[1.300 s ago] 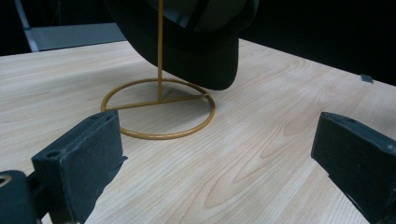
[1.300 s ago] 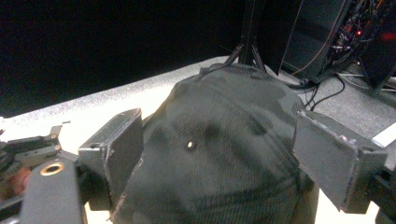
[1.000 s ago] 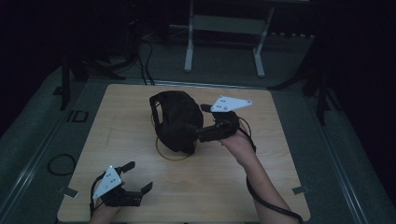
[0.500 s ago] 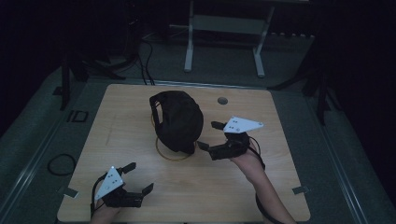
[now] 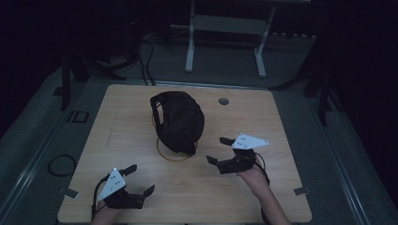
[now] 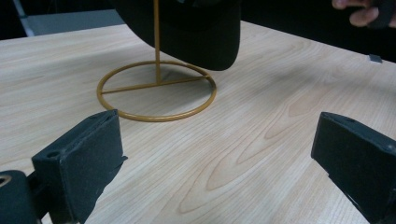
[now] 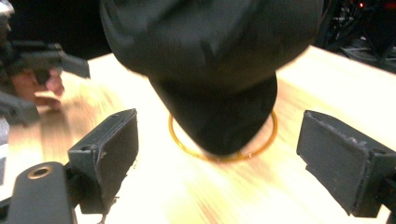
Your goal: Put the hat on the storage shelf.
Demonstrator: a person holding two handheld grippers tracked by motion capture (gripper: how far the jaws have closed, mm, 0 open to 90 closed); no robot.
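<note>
Both pairs of jaws stand wide apart with nothing between them: the left gripper (image 5: pixel 133 183) sits low over the near left corner of the table (image 5: pixel 281 117), and the right gripper (image 5: pixel 224 151) hovers near the right of the middle, its grey three-cornered plate (image 5: pixel 250 141) on top.

Largest is the wooden table, pale and grained, with a small round hole (image 5: pixel 224 101) near its far edge. Grey floor surrounds it, with a white metal frame (image 5: pixel 225 28) standing beyond the far side and a loop of cable (image 5: pixel 60 165) lying on the floor at the left.

Next is the black cap (image 5: pixel 178 121), which sits on a stand near the middle of the table, its peak hanging down toward the person. In the right gripper view the cap (image 7: pixel 210 60) looms close ahead between the two jaws, though not touched by them, and the picture is blurred. In the left gripper view the peak's lower edge (image 6: pixel 205 42) hangs above the ring.

Smaller is the gold wire stand (image 6: pixel 156 91): a round ring flat on the wood, a straight bar across it and a thin upright rod rising into the cap. From above, part of the ring (image 5: pixel 171 157) peeps out under the peak.

Nothing here serves as a container; the cap rests on the stand only.
</note>
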